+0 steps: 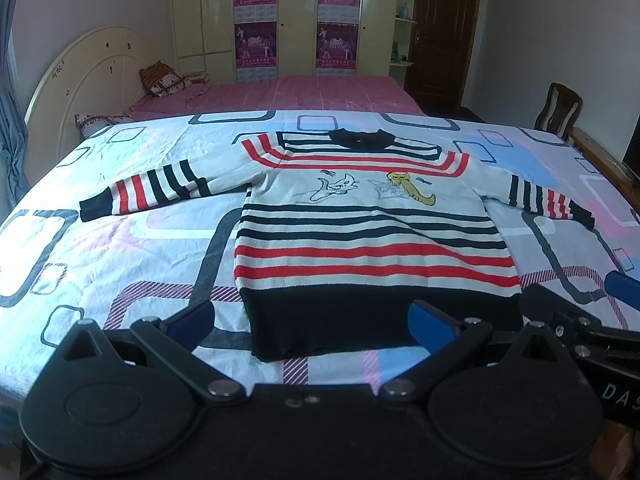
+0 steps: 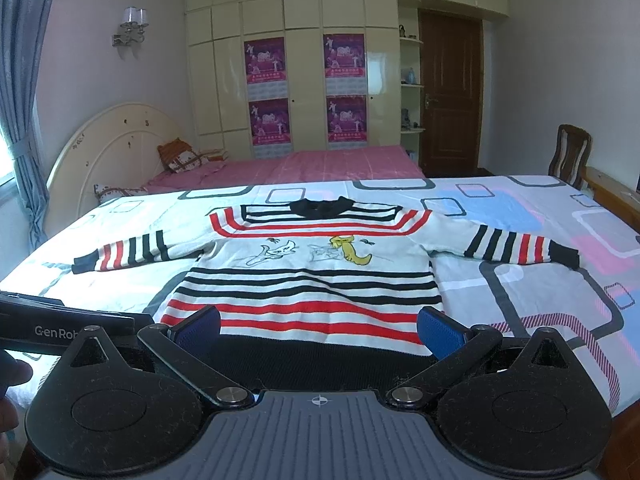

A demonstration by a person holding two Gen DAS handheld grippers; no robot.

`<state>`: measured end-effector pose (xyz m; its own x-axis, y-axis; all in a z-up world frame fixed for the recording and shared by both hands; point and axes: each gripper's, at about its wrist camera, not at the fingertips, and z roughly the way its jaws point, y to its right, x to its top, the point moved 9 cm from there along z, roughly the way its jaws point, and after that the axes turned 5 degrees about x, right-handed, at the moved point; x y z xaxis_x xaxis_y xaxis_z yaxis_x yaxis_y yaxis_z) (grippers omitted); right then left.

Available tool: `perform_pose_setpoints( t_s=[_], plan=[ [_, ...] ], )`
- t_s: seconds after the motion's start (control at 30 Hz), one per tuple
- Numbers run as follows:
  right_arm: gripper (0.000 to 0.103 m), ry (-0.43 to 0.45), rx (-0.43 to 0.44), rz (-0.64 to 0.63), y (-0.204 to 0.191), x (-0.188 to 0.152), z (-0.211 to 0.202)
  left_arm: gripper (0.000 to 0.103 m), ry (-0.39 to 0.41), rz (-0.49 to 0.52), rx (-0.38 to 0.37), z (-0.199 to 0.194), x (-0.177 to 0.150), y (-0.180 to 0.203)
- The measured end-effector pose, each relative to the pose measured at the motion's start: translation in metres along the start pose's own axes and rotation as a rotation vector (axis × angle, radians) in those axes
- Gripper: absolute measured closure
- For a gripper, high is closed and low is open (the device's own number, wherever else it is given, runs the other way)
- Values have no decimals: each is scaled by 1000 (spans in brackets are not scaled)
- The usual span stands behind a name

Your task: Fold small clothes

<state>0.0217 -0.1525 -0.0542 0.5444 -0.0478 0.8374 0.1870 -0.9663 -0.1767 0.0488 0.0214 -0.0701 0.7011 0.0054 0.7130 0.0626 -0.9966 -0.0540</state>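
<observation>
Sweater [image 1: 360,224] lies flat on the sheet [image 1: 120,248], sleeves spread to 9 and 3 o'clock, hem nearest; left gripper [image 1: 314,326] and right gripper [image 2: 320,326] both hold fingers apart, gripping nothing

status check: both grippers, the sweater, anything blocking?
Left gripper open, empty, at the hem. Right gripper open, empty, beside it. Striped sweater flat on the bedsheet, sleeves out, unfolded. Nothing in the way.

A: so what's on the bed [image 1: 120,240]?
B: just a striped sweater [image 1: 360,240] lying flat mid-sheet, sleeves spread toward both side edges, black hem near the front edge.
</observation>
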Motion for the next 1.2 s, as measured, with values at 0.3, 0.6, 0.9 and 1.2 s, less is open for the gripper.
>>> perform_pose_setpoints(
  t_s=[0.3,0.6,0.9,1.2],
  plan=[
    [0,1,0,0,-1,0,1,0,-1,-5,2,3,2,-1],
    [0,0,-7,8,3,4,7,0,-6,-6,3,8,4,1],
    [0,-5,-12,14,14,5,13,0,-13,-8,4,16,9,9],
    [0,-13,-29,18,31,7,23,0,-17,-11,2,28,16,15]
  ],
)
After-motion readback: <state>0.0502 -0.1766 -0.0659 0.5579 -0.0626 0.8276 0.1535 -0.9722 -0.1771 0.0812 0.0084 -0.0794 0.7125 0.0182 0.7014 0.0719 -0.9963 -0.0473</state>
